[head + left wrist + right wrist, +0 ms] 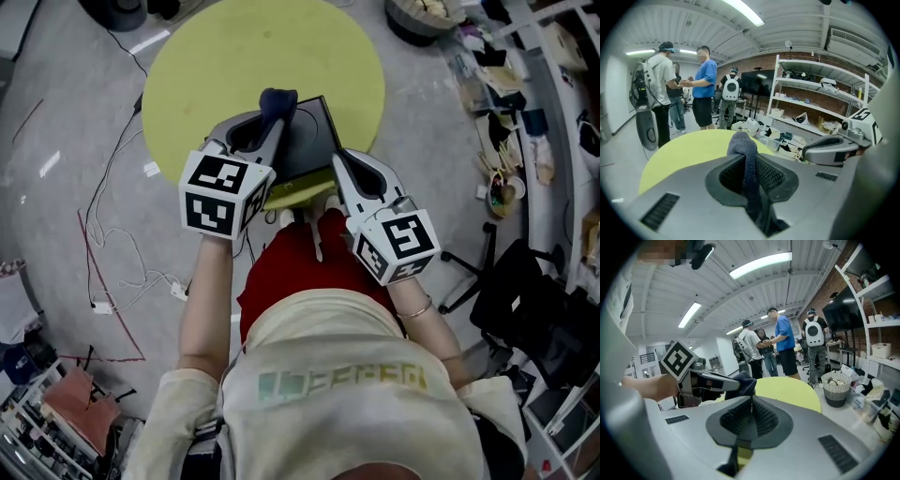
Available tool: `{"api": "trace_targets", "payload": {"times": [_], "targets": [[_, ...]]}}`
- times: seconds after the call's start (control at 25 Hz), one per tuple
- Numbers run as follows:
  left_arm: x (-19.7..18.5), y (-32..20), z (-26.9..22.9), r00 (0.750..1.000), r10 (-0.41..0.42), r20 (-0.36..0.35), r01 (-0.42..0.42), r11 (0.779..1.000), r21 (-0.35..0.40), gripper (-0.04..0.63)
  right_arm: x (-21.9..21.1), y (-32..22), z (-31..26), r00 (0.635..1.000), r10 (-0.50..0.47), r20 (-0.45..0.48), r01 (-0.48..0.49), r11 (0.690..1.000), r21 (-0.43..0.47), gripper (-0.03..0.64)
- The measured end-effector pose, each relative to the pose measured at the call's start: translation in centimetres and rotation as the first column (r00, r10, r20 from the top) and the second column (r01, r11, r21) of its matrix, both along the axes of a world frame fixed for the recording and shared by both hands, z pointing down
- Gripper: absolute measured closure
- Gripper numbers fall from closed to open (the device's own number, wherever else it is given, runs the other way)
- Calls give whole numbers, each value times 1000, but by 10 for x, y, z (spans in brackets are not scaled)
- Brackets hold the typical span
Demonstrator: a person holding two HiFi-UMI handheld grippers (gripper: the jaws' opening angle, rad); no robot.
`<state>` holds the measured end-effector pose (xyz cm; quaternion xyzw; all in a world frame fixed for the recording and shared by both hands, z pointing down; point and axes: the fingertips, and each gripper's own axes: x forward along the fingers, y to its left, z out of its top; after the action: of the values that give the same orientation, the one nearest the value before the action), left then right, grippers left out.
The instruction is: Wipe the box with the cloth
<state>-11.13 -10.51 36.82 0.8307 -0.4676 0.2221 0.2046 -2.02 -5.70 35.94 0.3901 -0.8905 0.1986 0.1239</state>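
Box [311, 141], dark, is at the near edge of the round yellow worktop [216, 66], with the right gripper's [341, 161] jaws clenched on its right wall. The left gripper's [275, 129] jaws grasp a dark blue cloth [278, 99] at the box's left corner.

The left forearm [208, 300] and right forearm [427, 319] reach forward and down, side by side. The left tongs [275, 120] are pinched tight on a dark cloth [743, 147] that pokes up past their tips. Close alongside, the right tongs [339, 159] clamp the edge of the box [314, 141].
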Motion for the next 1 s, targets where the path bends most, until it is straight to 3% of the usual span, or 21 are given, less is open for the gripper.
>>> {"api": "trace_targets", "payload": {"times": [0.24,0.44,0.64,1.0], "targets": [[70,-18,12,998,41,-44,-43,998,-45,532,37,-12,3,1000,8,9,-8,1000,-15,578],[92,-31,43,998,50,-23,-52,993,-108,532,55,-18,16,1000,0,-12,-1,999,-51,578],[77,-31,68,999,7,45,-1,991,-136,532,51,-19,24,999,-40,-28,38,997,-70,578],[9,-10,70,992,-89,93,101,986,-136,532,-10,-5,20,986,-165,-37,162,985,-65,578]]}}
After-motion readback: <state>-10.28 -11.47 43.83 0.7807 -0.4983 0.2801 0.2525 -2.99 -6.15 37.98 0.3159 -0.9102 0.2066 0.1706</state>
